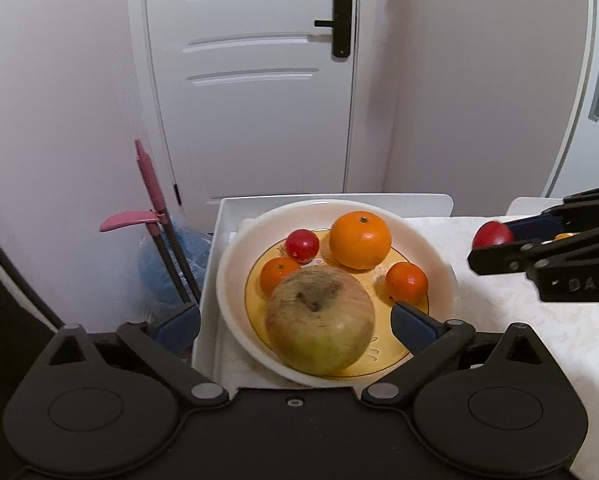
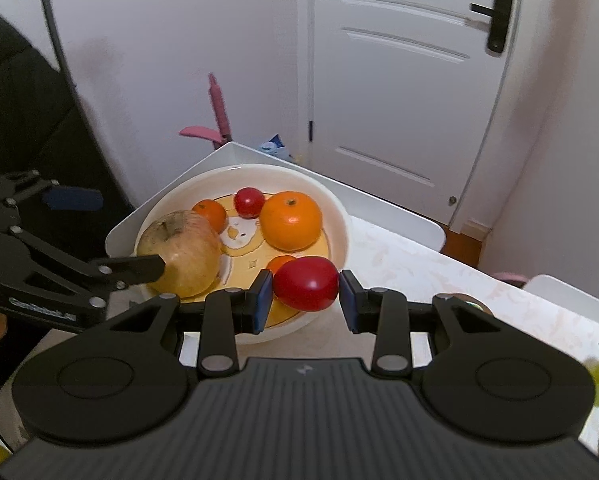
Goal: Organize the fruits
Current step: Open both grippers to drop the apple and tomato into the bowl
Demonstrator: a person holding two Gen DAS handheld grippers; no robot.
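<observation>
1. Left gripper (image 1: 295,322) is spread wide, its blue pads (image 1: 411,326) clear on either side of the apple (image 1: 319,320). Nothing pinched there.
2. That apple, yellowish with a blush, sits in the bowl (image 1: 235,264) at the near edge, stem pit up.
3. Over to the right gripper (image 2: 305,300): clamped on a red tomato (image 2: 306,284), both pads pressing its sides, held just above the bowl's near rim.
4. In the left view, the right gripper comes in from the right with raised lettering on its body that reads "DAS", and the tomato shows at its tip, apart from the bowl.
5. The left gripper's side also carries white print in the right view, but it's too blurred to read.
6. In the bowl behind the apple: a big orange (image 1: 360,240), two small mandarins (image 1: 277,276) (image 1: 406,283) and a second small tomato (image 1: 302,245). All loose, near one another.
7. The bowl's yellow floor has a cartoon figure (image 2: 235,234) printed on it.
8. The bowl rests in a white tray (image 1: 209,304) at the corner of a pale patterned table (image 1: 539,340).
9. Beyond it, a pink-handled tool (image 1: 147,200), a blue bag (image 1: 163,272), and a white door (image 1: 251,80) with a black handle (image 1: 339,24).
</observation>
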